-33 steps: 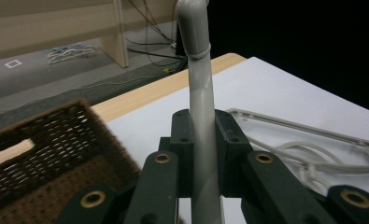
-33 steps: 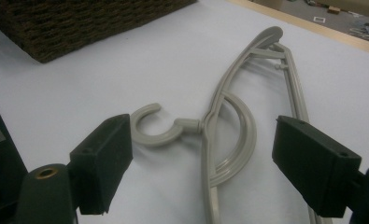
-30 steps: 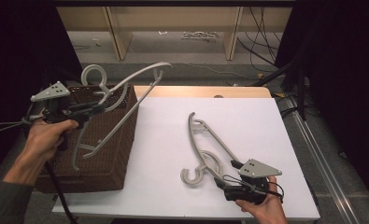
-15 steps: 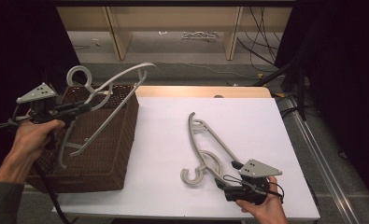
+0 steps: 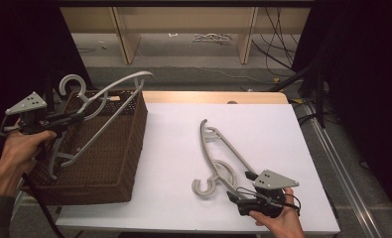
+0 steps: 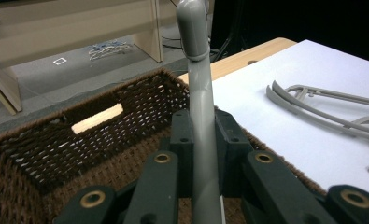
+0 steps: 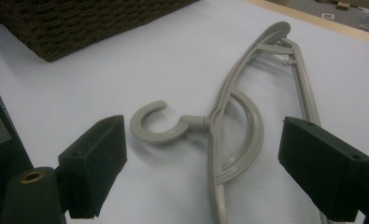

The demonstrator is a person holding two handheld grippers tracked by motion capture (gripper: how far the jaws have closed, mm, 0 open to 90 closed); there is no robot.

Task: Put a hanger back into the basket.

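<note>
My left gripper (image 5: 77,118) is shut on the neck of a grey plastic hanger (image 5: 109,99) and holds it tilted above the brown wicker basket (image 5: 129,144). In the left gripper view the hanger's stem (image 6: 203,107) rises between the closed jaws, with the basket (image 6: 42,154) below. A second grey hanger (image 5: 218,148) lies flat on the white table (image 5: 173,129). My right gripper (image 5: 235,196) sits low at its hook end. Its jaws have just been opening and stand wide. The hanger's hook and neck (image 7: 210,123) lie between them, touching neither pad.
The basket takes up the table's left end. A wooden shelf unit (image 5: 183,29) stands on the floor beyond the table. Cables (image 5: 283,49) hang at the back right. The table's front edge lies just below my right hand.
My left hand has carried its hanger leftward and a little lower, over the basket. The right hand has stayed where it was beside the lying hanger.
</note>
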